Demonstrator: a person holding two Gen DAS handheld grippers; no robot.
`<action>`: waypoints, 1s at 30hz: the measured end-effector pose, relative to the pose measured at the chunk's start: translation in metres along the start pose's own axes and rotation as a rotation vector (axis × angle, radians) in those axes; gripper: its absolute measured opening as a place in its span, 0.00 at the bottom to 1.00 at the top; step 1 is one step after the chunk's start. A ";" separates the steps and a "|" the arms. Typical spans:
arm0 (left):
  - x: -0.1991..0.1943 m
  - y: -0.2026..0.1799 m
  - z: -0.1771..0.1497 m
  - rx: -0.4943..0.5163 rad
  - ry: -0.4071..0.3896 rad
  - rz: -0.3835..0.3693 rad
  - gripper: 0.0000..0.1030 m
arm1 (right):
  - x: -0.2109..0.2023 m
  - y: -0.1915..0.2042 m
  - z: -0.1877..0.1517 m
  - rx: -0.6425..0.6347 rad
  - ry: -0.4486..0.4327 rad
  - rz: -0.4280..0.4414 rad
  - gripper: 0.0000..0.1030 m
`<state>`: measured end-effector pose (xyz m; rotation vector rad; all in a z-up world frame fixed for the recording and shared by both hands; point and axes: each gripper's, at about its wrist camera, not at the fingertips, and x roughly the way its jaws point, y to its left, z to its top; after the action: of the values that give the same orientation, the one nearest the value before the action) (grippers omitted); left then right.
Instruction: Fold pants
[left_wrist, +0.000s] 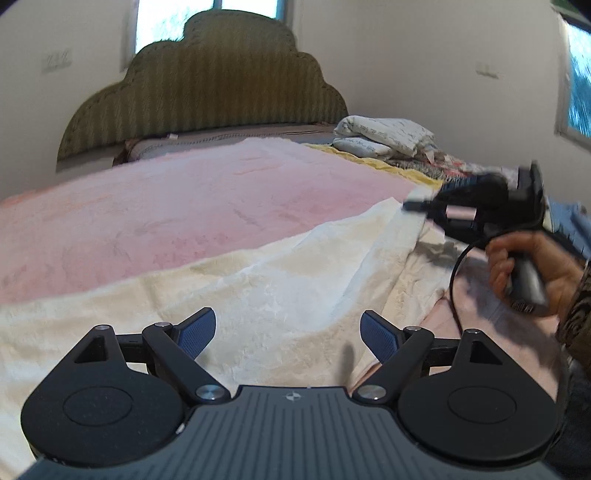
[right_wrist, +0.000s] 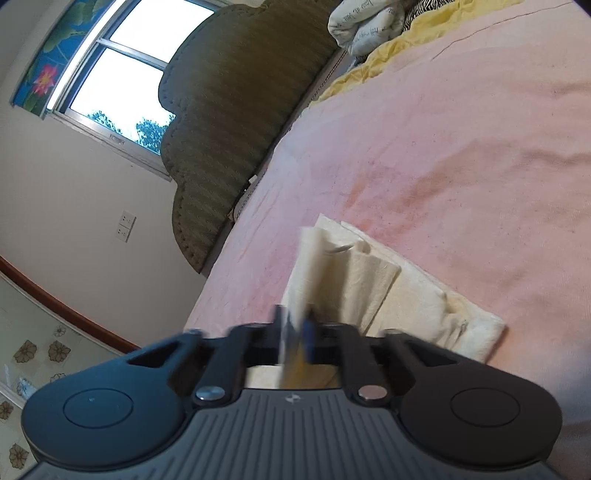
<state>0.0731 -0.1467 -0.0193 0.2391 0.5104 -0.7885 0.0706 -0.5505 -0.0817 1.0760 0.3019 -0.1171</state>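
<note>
Pinching a raised fold of the cream pants (right_wrist: 354, 280), your right tongs (right_wrist: 295, 332) are closed on the cloth. Your left tongs (left_wrist: 288, 332) gape wide, holding nothing, above the pants spread on the bed (left_wrist: 166, 206).

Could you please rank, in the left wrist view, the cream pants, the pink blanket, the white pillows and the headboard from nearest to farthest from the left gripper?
From the open left gripper:
1. Cream pants, directly beneath and ahead of the fingers.
2. Pink blanket, beyond the pants, across the bed.
3. White pillows, far right.
4. Headboard, at the bed's far end; too close to the pillows to rank firmly.
</note>
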 end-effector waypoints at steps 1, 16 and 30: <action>0.000 -0.007 0.001 0.048 -0.008 0.010 0.84 | -0.005 0.005 0.000 -0.001 -0.020 0.037 0.05; 0.034 -0.031 0.002 0.160 -0.009 0.055 0.32 | -0.047 0.081 0.025 -0.060 -0.068 0.367 0.05; 0.007 0.009 0.043 -0.058 -0.091 -0.105 0.18 | -0.047 0.093 0.045 -0.174 -0.166 0.462 0.05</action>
<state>0.0989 -0.1612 0.0144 0.1228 0.4620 -0.8815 0.0571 -0.5487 0.0311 0.9319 -0.0895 0.2288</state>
